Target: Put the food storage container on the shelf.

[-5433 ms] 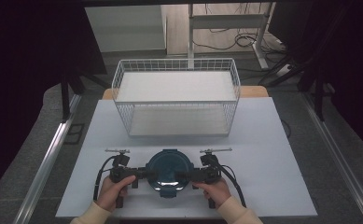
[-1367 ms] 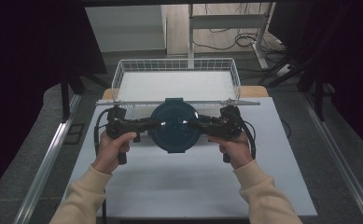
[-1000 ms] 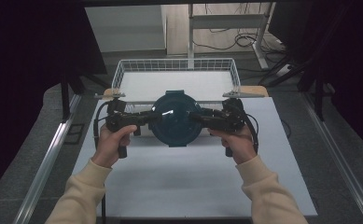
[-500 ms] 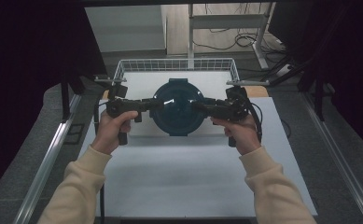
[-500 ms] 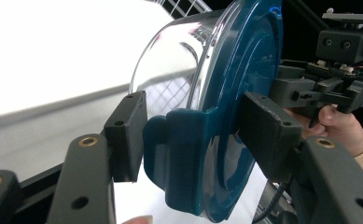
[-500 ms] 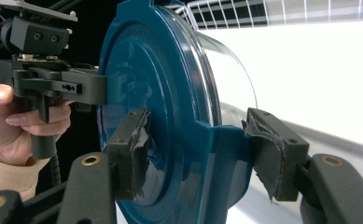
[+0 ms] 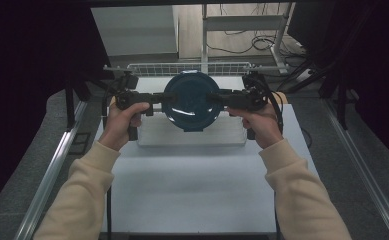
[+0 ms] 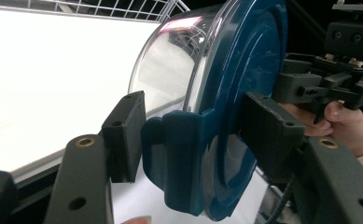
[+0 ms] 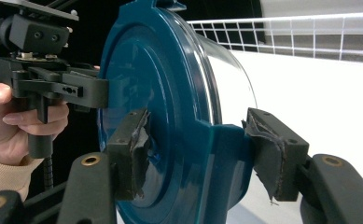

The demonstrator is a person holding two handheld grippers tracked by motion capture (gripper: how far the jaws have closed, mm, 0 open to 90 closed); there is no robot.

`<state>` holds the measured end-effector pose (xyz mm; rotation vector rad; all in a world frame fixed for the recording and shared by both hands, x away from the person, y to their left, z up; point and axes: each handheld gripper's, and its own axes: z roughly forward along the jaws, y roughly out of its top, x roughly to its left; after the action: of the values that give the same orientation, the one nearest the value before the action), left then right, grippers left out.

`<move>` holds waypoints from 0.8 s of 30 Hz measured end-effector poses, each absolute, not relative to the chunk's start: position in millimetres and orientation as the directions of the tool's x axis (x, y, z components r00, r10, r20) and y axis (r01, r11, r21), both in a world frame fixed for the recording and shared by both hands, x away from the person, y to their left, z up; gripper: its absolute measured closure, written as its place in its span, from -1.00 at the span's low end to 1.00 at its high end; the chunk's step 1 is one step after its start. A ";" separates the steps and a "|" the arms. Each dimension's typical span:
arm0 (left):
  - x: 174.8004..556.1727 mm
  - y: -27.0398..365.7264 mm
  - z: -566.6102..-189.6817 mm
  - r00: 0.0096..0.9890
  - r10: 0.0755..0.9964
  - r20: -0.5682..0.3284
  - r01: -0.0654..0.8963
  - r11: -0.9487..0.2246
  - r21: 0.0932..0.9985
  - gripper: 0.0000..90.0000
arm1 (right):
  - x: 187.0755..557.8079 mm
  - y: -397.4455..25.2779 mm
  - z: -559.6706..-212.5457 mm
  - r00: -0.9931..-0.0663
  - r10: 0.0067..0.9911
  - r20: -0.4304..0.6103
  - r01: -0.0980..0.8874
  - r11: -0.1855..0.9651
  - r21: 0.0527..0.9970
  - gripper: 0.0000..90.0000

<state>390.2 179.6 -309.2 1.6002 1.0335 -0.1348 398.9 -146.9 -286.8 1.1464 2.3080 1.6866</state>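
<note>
A round container (image 7: 191, 100) with a dark blue lid (image 8: 244, 93) and a clear body hangs in the air over the wire basket (image 7: 192, 134). In the high view its lid faces the camera. My left gripper (image 7: 154, 100) is shut on the blue tab at its left side, jaws either side of the tab (image 8: 193, 140). My right gripper (image 7: 222, 98) is shut on the opposite tab (image 9: 200, 154). The clear body (image 9: 230, 70) points toward the basket's white floor.
The white wire basket's far rim (image 7: 182, 67) stands at the back of the white table (image 7: 192, 185). Dark curtains flank both sides. A metal rail (image 7: 52, 170) runs along the left, and cables lie on the floor behind.
Both grippers have lifted the container from the table's front and carried it forward and upward. It now hangs over the basket.
</note>
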 end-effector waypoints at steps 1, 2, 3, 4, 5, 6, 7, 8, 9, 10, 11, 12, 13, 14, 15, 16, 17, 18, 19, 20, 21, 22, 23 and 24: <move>396.2 180.5 -306.7 0.608 0.532 -0.590 0.668 0.058 0.742 -0.07 | 403.0 -145.7 -281.2 -0.722 0.597 0.350 0.517 0.129 0.846 -0.08; 396.2 180.5 -306.7 0.608 0.532 -0.590 0.668 0.058 0.742 -0.07 | 403.0 -145.7 -281.2 -0.722 0.597 0.350 0.517 0.129 0.846 -0.08; 399.5 180.3 -305.0 0.609 0.533 -0.587 0.666 0.057 0.744 -0.07 | 405.7 -145.5 -279.0 -0.722 0.598 0.349 0.518 0.132 0.845 -0.08; 407.2 179.2 -301.5 0.604 0.535 -0.591 0.671 0.059 0.739 -0.08 | 412.7 -145.8 -275.9 -0.716 0.600 0.355 0.525 0.130 0.841 -0.08; 407.2 179.2 -301.5 0.604 0.535 -0.591 0.671 0.059 0.739 -0.08 | 412.7 -145.8 -275.9 -0.716 0.600 0.355 0.525 0.130 0.841 -0.08; 412.1 178.9 -299.4 0.604 0.536 -0.590 0.672 0.056 0.739 -0.08 | 416.8 -146.1 -274.1 -0.716 0.600 0.358 0.529 0.131 0.839 -0.08; 414.8 179.0 -298.3 0.603 0.539 -0.588 0.673 0.053 0.738 -0.08 | 422.3 -146.5 -273.0 -0.718 0.596 0.359 0.528 0.132 0.839 -0.08; 422.5 179.4 -296.7 0.596 0.542 -0.592 0.680 0.050 0.731 -0.08 | 429.9 -146.5 -272.2 -0.713 0.595 0.371 0.543 0.134 0.829 -0.08; 422.5 179.4 -296.7 0.596 0.542 -0.592 0.680 0.050 0.731 -0.08 | 429.9 -146.5 -272.2 -0.713 0.595 0.371 0.543 0.134 0.829 -0.08; 426.3 180.0 -296.6 0.592 0.542 -0.597 0.686 0.051 0.726 -0.08 | 438.0 -145.7 -271.7 -0.705 0.596 0.384 0.556 0.129 0.821 -0.08; 429.4 180.5 -296.5 0.581 0.541 -0.608 0.694 0.061 0.717 -0.08 | 438.0 -145.7 -271.7 -0.705 0.596 0.384 0.556 0.129 0.821 -0.08; 432.9 181.6 -296.4 0.574 0.540 -0.616 0.699 0.069 0.712 -0.07 | 441.6 -145.1 -271.3 -0.703 0.596 0.387 0.559 0.126 0.820 -0.08; 436.6 183.0 -295.8 0.572 0.542 -0.615 0.698 0.071 0.712 -0.08 | 447.7 -143.6 -270.6 -0.704 0.594 0.389 0.556 0.121 0.822 -0.08; 436.6 183.0 -295.8 0.572 0.542 -0.615 0.698 0.071 0.712 -0.08 | 447.7 -143.6 -270.6 -0.704 0.594 0.389 0.556 0.121 0.822 -0.08; 438.8 184.0 -296.1 0.573 0.541 -0.616 0.699 0.071 0.712 -0.08 | 450.3 -142.6 -270.2 -0.702 0.594 0.393 0.561 0.120 0.819 -0.08; 442.9 185.0 -298.2 0.569 0.536 -0.623 0.701 0.080 0.709 -0.08 | 454.5 -141.3 -269.5 -0.697 0.598 0.397 0.568 0.121 0.814 -0.08; 442.9 185.0 -298.2 0.569 0.536 -0.623 0.701 0.080 0.709 -0.08 | 454.5 -141.3 -269.5 -0.697 0.598 0.397 0.568 0.121 0.814 -0.08; 445.2 185.1 -299.7 0.565 0.536 -0.627 0.703 0.084 0.706 -0.08 | 456.4 -140.7 -269.9 -0.697 0.598 0.396 0.567 0.121 0.815 -0.08; 447.5 184.6 -301.2 0.558 0.538 -0.631 0.709 0.086 0.700 -0.08 | 461.3 -140.4 -272.5 -0.692 0.601 0.401 0.577 0.125 0.807 -0.08; 449.4 183.9 -302.6 0.556 0.543 -0.630 0.710 0.084 0.699 -0.08 | 464.3 -141.1 -274.9 -0.686 0.600 0.412 0.589 0.125 0.798 -0.08; 451.5 183.5 -304.8 0.552 0.546 -0.630 0.714 0.080 0.695 -0.08 | 464.3 -141.1 -274.9 -0.686 0.600 0.412 0.589 0.125 0.798 -0.08; 454.7 183.2 -308.2 0.544 0.548 -0.636 0.724 0.078 0.686 -0.08 | 467.3 -141.5 -277.9 -0.682 0.597 0.422 0.599 0.125 0.791 -0.09; 459.9 182.8 -314.2 0.529 0.547 -0.648 0.738 0.081 0.670 -0.09 | 472.4 -141.6 -284.3 -0.671 0.601 0.435 0.615 0.123 0.779 -0.09; 462.2 183.1 -316.8 0.518 0.540 -0.663 0.743 0.101 0.662 -0.09 | 474.8 -141.4 -287.1 -0.664 0.606 0.439 0.624 0.123 0.772 -0.09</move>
<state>462.2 183.1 -316.8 1.5634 1.1363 -0.2114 474.8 -141.4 -287.1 1.2955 2.3673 1.6421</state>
